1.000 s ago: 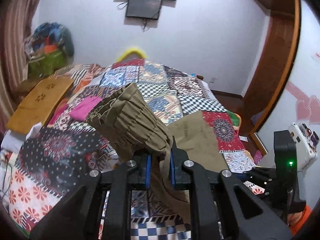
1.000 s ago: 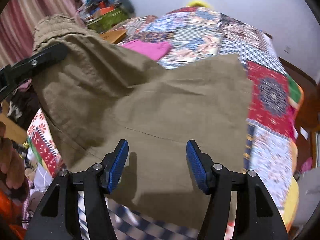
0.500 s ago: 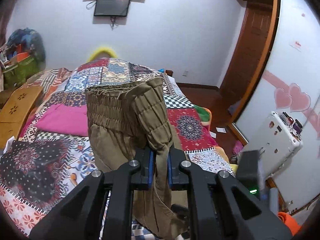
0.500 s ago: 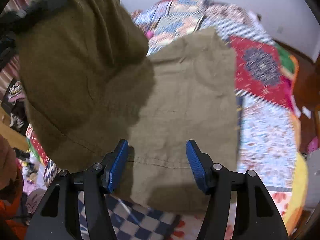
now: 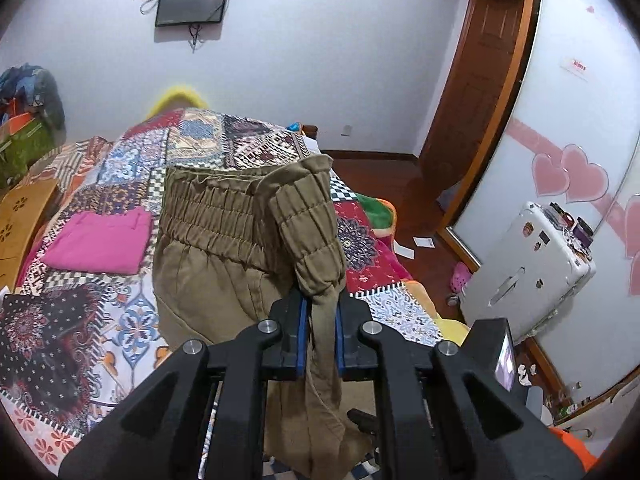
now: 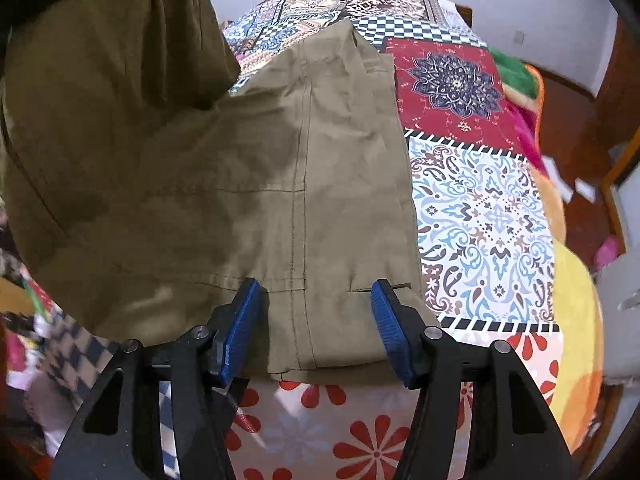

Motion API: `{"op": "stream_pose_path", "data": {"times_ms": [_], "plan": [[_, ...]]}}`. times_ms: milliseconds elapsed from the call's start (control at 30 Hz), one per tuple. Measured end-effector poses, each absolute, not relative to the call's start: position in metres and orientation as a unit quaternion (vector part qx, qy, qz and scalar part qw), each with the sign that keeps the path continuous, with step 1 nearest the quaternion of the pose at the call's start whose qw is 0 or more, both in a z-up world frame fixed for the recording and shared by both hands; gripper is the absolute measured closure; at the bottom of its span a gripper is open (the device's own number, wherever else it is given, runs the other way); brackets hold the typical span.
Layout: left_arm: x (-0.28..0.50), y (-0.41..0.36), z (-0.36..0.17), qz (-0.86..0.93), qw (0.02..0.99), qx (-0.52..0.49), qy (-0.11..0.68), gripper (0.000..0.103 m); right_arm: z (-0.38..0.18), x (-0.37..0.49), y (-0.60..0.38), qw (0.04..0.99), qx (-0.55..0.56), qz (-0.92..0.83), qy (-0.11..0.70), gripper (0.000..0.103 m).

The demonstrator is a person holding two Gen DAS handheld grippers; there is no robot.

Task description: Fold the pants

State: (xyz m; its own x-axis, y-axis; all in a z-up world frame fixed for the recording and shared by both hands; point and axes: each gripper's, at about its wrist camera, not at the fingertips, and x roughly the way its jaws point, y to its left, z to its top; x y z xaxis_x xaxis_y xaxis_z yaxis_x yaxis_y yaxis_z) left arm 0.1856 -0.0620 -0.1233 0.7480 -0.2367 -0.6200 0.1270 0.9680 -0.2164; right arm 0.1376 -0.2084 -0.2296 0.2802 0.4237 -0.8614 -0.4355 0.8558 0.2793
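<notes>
- While the waistband end is lifted, the left wrist view shows the left claw (image 5: 319,330) clamped on a bunched strip of the olive pants (image 5: 224,248), whose elastic waistband is held up above the patchwork bed (image 5: 80,320); a folded pink cloth (image 5: 98,242) lies well apart.
- From the right wrist view, the right claw (image 6: 316,328) is seen apart, poised over the hem end of the pants (image 6: 320,160), which lies flat near the bed's edge; nothing is gripped.
- The fold is judged underway: the waistband must still be laid over and flattened.
</notes>
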Motion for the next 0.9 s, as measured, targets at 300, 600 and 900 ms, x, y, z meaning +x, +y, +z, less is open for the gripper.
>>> {"op": "stream_pose_path", "data": {"times_ms": [300, 600, 900], "plan": [[0.200, -0.082, -0.131, -0.124, 0.920, -0.083, 0.361, 0.093, -0.208, 0.140, -0.228, 0.832, -0.009, 0.225, 0.508, 0.051], [0.211, -0.116, -0.142, -0.157, 0.910, -0.048, 0.380, 0.093, -0.234, 0.140, -0.229, 0.814, -0.002, 0.228, 0.534, 0.050], [0.229, -0.149, -0.179, -0.196, 0.871, -0.015, 0.451, 0.093, -0.207, 0.136, -0.271, 0.844, 0.015, 0.184, 0.503, 0.051]]}}
